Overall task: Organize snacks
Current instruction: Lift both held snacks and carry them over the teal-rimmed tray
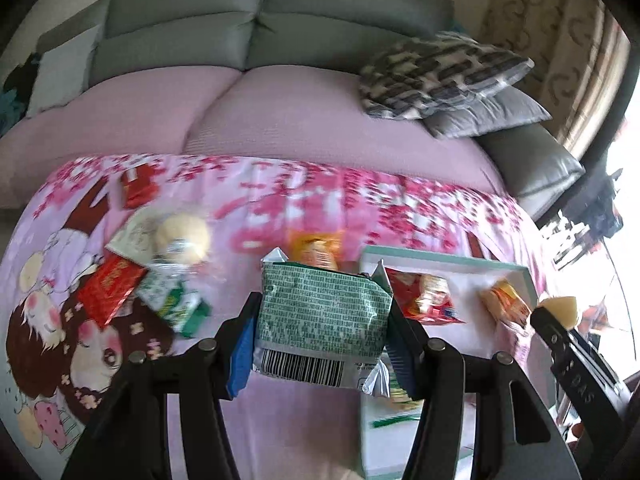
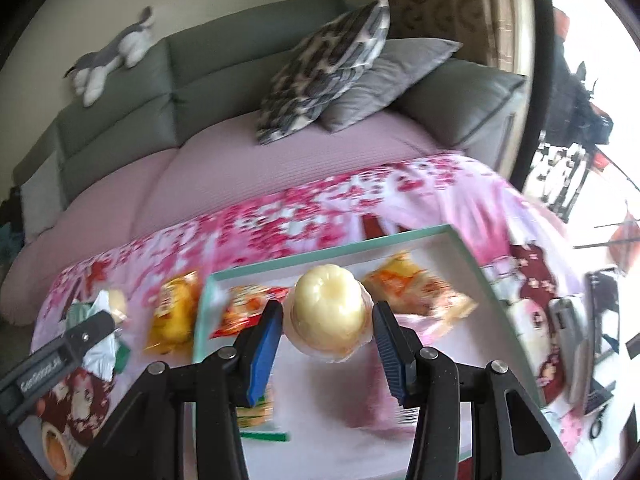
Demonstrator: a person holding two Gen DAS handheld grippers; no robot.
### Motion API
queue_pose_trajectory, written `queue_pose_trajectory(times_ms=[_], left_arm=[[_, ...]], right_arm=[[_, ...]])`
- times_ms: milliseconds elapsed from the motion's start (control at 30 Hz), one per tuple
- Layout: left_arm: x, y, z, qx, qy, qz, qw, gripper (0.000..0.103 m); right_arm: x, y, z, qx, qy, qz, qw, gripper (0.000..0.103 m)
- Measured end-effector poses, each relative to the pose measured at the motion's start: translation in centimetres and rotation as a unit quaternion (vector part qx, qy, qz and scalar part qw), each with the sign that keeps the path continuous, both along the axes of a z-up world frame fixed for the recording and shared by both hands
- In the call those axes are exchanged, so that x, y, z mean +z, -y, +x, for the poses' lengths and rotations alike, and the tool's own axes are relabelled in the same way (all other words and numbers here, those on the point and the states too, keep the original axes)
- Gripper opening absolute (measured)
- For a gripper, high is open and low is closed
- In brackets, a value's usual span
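My left gripper is shut on a green printed snack packet with a barcode, held above the left edge of the teal-rimmed white box. My right gripper is shut on a pale yellow pudding cup, which hangs over the middle of the box. In the box lie a red packet and an orange packet. They show again as the red packet and the orange packet. A green-trimmed item lies at the box's near end, mostly hidden by my fingers.
Loose snacks lie left of the box on the pink floral cloth: red packets, a green-white packet, a pudding cup, a yellow packet. Behind stand a sofa with cushions. A handset lies at the right.
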State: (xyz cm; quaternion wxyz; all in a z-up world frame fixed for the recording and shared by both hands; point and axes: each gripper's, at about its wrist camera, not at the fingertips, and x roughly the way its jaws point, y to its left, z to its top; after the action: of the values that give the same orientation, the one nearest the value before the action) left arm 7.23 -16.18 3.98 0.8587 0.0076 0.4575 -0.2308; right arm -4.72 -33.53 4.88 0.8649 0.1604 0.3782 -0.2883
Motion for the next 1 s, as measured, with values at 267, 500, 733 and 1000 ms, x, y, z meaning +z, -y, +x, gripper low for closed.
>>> queue_pose_trajectory(times_ms=[267, 500, 733, 1000], left_arm=[[0.3, 6.3, -2.8, -0.081, 0.019, 0.018, 0.9964, 0.059], [-0.8, 10.4, -4.2, -0.126, 0.005, 0.034, 0.9914, 0.059], [-2.5, 12.3, -4.6, -0.138, -0.015, 0.055, 0.9888, 0.059], [-4.7, 13.5, -4.9, -0.138, -0.036, 0.079, 0.9866, 0.059]], right_arm=[[0.2, 4.6, -3.2, -0.080, -0.002, -0.008, 0.997, 0.049], [-0.6, 7.5, -5.1, -0.123, -0.018, -0.007, 0.992, 0.049], [-2.5, 9.3, -5.8, -0.142, -0.045, 0.007, 0.989, 0.049], [-5.6, 10.5, -5.8, -0.149, -0.084, 0.045, 0.984, 0.049]])
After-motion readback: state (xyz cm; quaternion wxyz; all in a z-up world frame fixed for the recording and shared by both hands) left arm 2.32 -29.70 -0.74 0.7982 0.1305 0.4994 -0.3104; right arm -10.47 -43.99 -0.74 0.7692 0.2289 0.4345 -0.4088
